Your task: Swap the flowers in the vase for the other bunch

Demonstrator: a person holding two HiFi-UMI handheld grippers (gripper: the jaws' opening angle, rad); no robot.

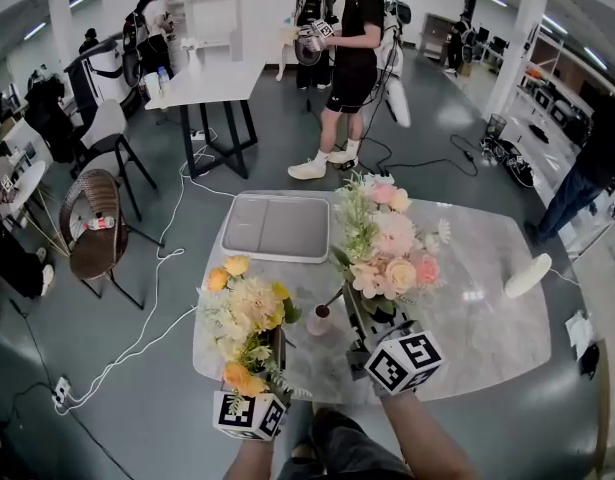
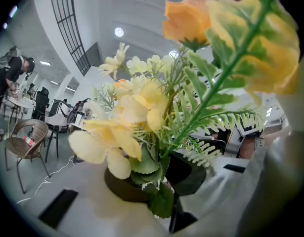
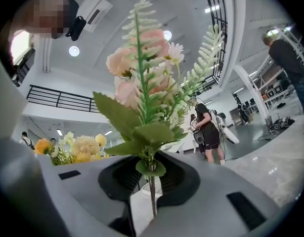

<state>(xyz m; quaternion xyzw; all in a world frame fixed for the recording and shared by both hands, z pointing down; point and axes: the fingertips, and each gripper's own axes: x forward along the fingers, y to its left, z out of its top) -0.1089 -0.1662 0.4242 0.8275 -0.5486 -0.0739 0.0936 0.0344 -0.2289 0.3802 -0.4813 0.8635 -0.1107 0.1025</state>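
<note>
Head view: yellow bunch clamped in left gripper, pink bunch in right gripper.

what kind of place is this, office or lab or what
Probably an open-plan lab or office set up for recording: white work tables, loose cables on the grey floor, and another person holding marker-cube gear.
</note>
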